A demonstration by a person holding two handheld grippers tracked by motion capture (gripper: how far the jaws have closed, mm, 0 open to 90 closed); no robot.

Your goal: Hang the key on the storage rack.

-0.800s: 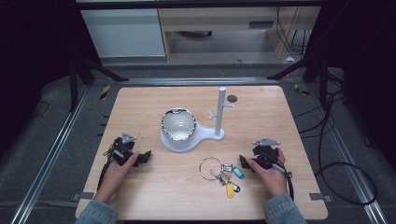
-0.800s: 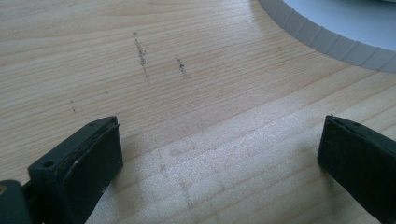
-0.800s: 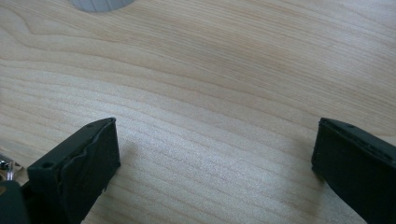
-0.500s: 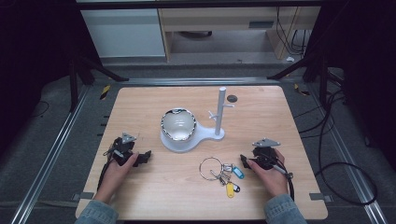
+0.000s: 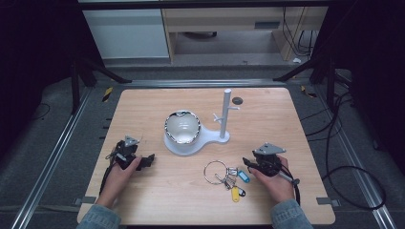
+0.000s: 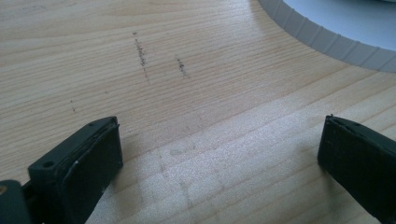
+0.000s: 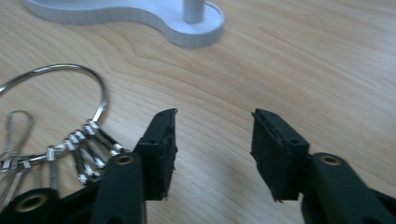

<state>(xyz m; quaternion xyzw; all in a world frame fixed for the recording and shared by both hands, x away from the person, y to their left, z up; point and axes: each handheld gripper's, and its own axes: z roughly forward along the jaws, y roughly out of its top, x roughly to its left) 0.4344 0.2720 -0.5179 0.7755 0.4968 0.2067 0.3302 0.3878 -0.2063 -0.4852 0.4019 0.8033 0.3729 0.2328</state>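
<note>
A large metal key ring (image 5: 210,166) with several keys (image 5: 228,180), a blue tag (image 5: 243,176) and a yellow tag (image 5: 235,194) lies on the wooden table (image 5: 157,195) at front right. My right gripper (image 5: 247,164) rests just right of the bunch, open, its jaws over bare wood. In the right gripper view the right gripper (image 7: 214,123) has the ring (image 7: 100,93) and keys (image 7: 88,149) to the left of its jaws. My left gripper (image 5: 147,160) lies at front left, open wide. Bare wood lies between the jaws of the left gripper (image 6: 219,135).
A white stand (image 5: 207,138) sits mid-table, with a shiny-rimmed bowl (image 5: 182,128) and an upright post (image 5: 226,112) bearing short pegs. Its ribbed base edge (image 6: 327,42) is ahead of the left gripper. A small dark disc (image 5: 237,100) lies near the far edge.
My right gripper has edged a little left, closer to the key bunch. The left gripper and the keys have stayed put.
</note>
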